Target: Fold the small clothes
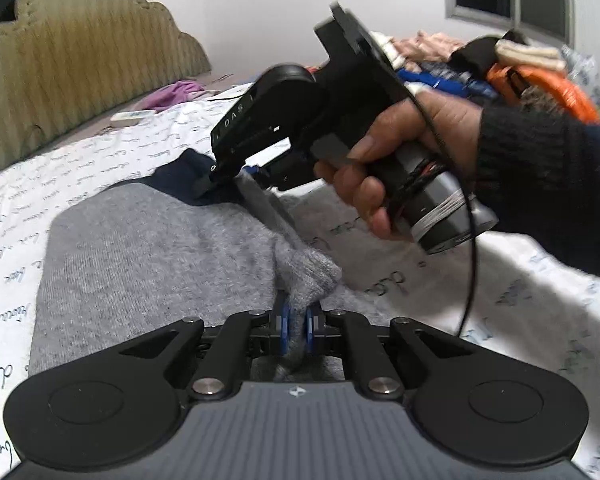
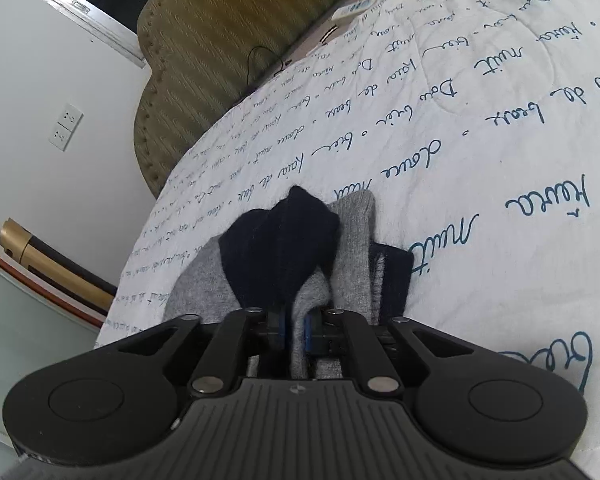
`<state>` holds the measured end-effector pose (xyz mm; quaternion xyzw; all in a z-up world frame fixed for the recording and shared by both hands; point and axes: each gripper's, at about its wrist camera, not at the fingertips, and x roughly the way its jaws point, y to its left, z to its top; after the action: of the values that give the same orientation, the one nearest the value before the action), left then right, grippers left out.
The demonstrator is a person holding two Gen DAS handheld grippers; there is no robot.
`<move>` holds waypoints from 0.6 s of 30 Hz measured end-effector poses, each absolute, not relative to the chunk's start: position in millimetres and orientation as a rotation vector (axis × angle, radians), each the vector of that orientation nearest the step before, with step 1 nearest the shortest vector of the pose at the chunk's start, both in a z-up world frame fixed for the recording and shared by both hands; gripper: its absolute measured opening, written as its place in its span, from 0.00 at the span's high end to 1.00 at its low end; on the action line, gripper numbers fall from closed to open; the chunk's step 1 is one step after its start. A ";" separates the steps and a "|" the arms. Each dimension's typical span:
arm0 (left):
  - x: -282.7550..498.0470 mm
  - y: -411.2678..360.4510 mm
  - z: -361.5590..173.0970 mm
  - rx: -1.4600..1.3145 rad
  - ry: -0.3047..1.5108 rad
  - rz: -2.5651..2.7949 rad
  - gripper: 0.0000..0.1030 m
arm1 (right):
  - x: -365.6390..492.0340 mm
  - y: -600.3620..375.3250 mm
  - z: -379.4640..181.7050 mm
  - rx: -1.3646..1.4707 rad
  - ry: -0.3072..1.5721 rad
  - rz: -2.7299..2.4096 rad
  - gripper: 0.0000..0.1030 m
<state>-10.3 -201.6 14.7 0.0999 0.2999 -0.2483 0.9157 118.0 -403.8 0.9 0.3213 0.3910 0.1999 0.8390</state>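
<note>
Plainly, the task's thing is a grey knit garment (image 1: 148, 240) with a dark navy end (image 1: 184, 176), lying on the white script-printed quilt (image 1: 100, 152) of a bed; it is soft, light and floppy, likely to sag and slide over itself, so I judge it best taken at edges and corners, both ends carried together to keep a fold square.

The left gripper (image 1: 296, 326) is clenched on a bunched ridge of the grey knit at 6 o'clock in its own view, the blue pads pinching the fabric; the right gripper (image 2: 296, 330) stands slightly parted, with grey knit between its fingers and the navy fabric (image 2: 280, 248) heaped just ahead at 12 o'clock; whether its pads still press the cloth I cannot tell.

The left wrist view alone shows the person's hand (image 1: 400, 168) in a dark sleeve working the right gripper's handle, its tips down at the navy end, and a heap of mixed clothes (image 1: 500, 68) at 2 o'clock; the right wrist view alone shows the wall sockets (image 2: 66, 127) at 9 o'clock and the garment's doubled layers from close by.
</note>
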 end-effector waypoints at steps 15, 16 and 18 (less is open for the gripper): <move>-32.9 -62.7 50.1 0.080 0.532 -0.394 0.25 | -18.7 -422.0 36.0 0.731 0.790 0.450 0.55; -36.8 -66.8 47.5 0.118 0.532 -0.431 0.25 | -24.9 -419.4 35.2 0.717 0.807 0.452 0.55; -45.7 -78.3 40.1 0.211 0.518 -0.470 0.25 | -29.7 -413.5 31.3 0.699 0.843 0.452 0.55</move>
<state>-45.7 -78.3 40.1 0.1034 0.2533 -0.2297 0.9340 -29.7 -413.5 31.3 0.3293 0.3975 0.2131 0.8295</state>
